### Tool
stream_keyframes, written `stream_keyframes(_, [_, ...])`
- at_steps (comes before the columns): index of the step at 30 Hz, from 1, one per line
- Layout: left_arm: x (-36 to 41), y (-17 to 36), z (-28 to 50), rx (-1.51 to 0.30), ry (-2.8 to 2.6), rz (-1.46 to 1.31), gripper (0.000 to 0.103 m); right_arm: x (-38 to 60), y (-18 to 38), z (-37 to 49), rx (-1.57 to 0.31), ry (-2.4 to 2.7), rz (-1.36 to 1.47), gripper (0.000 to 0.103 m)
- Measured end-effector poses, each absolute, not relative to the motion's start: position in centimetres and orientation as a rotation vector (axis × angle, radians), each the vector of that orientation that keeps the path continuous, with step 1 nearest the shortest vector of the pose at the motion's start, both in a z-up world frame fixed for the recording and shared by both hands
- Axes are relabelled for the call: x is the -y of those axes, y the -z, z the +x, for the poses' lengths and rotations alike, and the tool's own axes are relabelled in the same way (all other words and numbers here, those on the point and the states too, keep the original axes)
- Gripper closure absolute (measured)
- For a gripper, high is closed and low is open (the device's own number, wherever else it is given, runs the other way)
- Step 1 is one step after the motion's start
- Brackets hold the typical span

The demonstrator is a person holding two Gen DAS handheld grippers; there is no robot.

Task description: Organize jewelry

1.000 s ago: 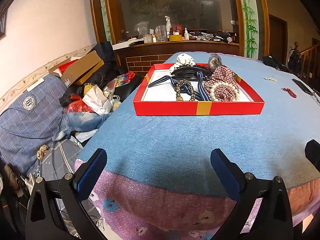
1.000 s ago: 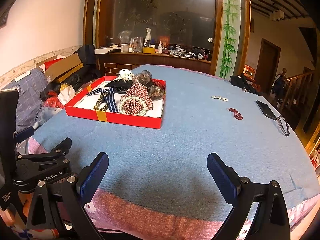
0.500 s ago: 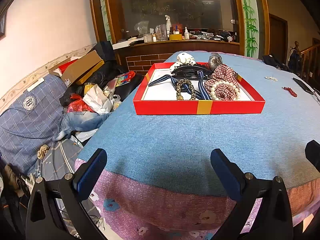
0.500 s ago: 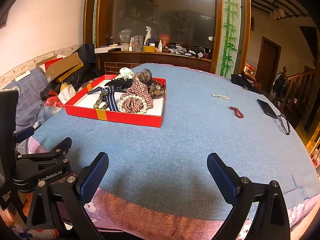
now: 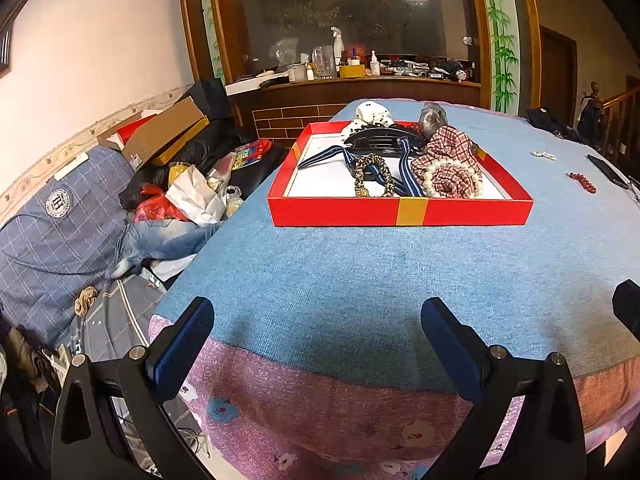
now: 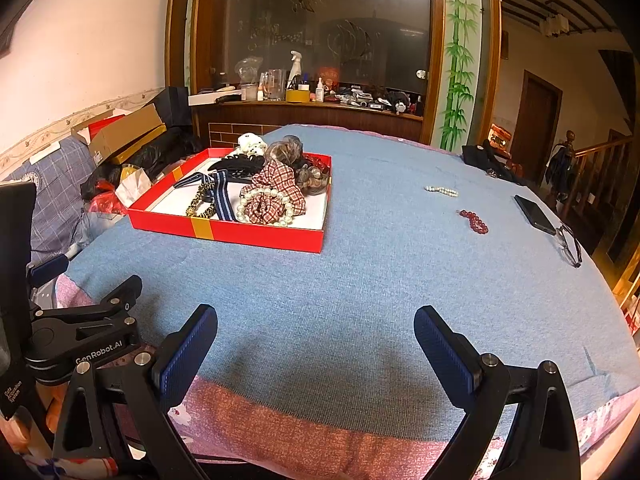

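Both the left gripper point(image 5: 316, 332) and right gripper point(image 6: 316, 336) hung at the table's point(image 6: 380, 280) near edge, fingers apart, holding nothing; the red tray point(image 6: 256, 234) sat toward its far-left corner.

A lived-in home, a family room by the look of it. Centred on a big table point(image 6: 360, 280) under a blue knitted cloth with a pink floral border. Behind the table, a wooden ledge point(image 6: 312, 106) crowded with bottles, a spray bottle and a jug, set below a dark etched glass panel point(image 6: 320, 20) framed in wood with painted bamboo. Left of the table, a sofa point(image 5: 52, 224) heaped with clothes, bags and cardboard boxes. Right of the table, a wooden stair railing point(image 6: 600, 176) and a brown door point(image 6: 536, 120).
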State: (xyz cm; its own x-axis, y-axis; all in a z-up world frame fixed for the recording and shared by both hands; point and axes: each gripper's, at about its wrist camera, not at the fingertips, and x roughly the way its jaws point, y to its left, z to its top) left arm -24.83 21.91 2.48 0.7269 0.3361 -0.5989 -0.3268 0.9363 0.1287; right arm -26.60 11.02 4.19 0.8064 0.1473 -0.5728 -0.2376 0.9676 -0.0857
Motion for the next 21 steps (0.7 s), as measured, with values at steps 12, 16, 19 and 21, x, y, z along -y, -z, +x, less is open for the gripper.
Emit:
stream_keyframes(12, [-22.17,-2.35,-24.94,-0.659,-0.37,0.01,0.0,-10.97,-4.21,-26.54,-0.603,-0.206,-0.157,0.002])
stream_keyframes(16, [-22.19,-2.37,-24.91,-0.66,-0.367,0.01,0.0,-10.99,-4.17,-26.58,-0.603,-0.207,-0.157,0.002])
stream_keyframes(19, [-22.17,-2.38,-24.9,-0.659,-0.371,0.012,0.0,-10.96,-4.2,-26.51,-0.603,-0.207,-0.156,0.002])
stream_keyframes(21, [-22.17,-2.43,-24.85,-0.659,-0.369,0.01,0.0,-10.96,-4.2,-26.52,-0.604,-0.207,-0.156,0.002])
